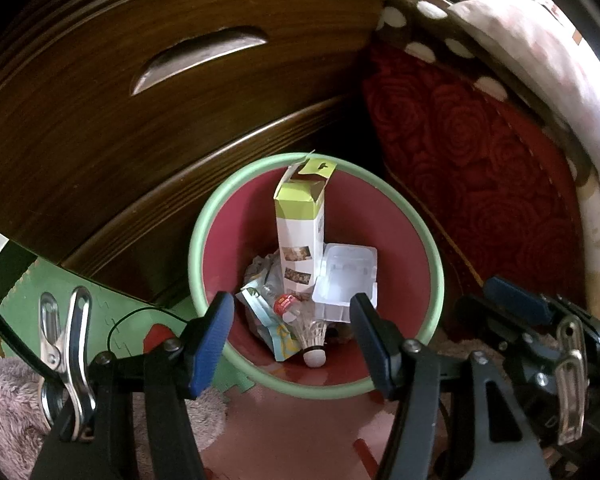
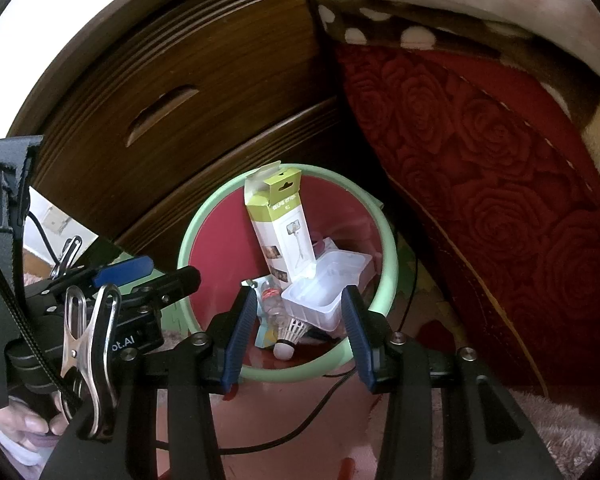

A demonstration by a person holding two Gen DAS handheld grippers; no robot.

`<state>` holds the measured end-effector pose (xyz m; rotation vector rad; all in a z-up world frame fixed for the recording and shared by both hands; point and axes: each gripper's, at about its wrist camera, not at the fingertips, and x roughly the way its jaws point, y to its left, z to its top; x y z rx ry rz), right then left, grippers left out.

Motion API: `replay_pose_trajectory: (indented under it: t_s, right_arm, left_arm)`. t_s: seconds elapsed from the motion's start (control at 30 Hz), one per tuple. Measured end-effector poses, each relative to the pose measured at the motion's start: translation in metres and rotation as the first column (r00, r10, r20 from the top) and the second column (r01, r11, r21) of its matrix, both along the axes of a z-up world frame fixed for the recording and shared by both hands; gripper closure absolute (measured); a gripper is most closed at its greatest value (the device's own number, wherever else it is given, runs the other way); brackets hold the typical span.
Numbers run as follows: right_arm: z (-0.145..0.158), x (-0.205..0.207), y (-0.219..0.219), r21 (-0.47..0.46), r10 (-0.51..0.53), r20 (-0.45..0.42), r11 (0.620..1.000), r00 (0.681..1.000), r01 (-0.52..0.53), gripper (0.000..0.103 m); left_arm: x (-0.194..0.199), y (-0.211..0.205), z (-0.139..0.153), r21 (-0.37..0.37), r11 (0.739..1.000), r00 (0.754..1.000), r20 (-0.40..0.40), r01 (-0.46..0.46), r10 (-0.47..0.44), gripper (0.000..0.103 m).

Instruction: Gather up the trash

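The floor here is covered with foam mats point(image 1: 284, 432) in pink and green, with a dark wooden drawer chest point(image 1: 132, 100) at 10 o'clock and a red bed cover point(image 1: 480, 152) with rose pattern at 2 o'clock. Between them stands the bin point(image 1: 434, 264), red inside with a pale green rim. The trash is already in it: a tall carton box point(image 1: 300, 232) stands upright and leans on the far wall, a clear plastic tray point(image 1: 346, 276) lies at its 3 o'clock side, and a small bottle point(image 1: 288, 306) and a shuttlecock point(image 1: 314, 340) lie at the bottom. Both claws hang above the near rim and point down into the bin. The left gripper point(image 1: 292, 340) is half open with nothing between its blue pads, and the right gripper point(image 2: 300, 328) also. The bin lies straight ahead of both, at 12 o'clock, and neither hand seems clearly nearer. I judge the collecting is nearly finished.
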<state>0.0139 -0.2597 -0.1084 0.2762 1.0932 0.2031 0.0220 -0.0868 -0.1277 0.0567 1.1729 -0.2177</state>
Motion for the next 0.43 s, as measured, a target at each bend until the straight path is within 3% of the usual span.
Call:
replay_pose_trajectory:
  t_s: [0.43]
  right_arm:
    - [0.0004, -0.0001, -0.0003, 0.001, -0.001, 0.001, 1.0, 1.0, 0.001, 0.058]
  left_arm:
    - [-0.0002, -0.0036, 0.0007, -0.009, 1.0, 1.0, -0.004, 0.006, -0.006, 0.039]
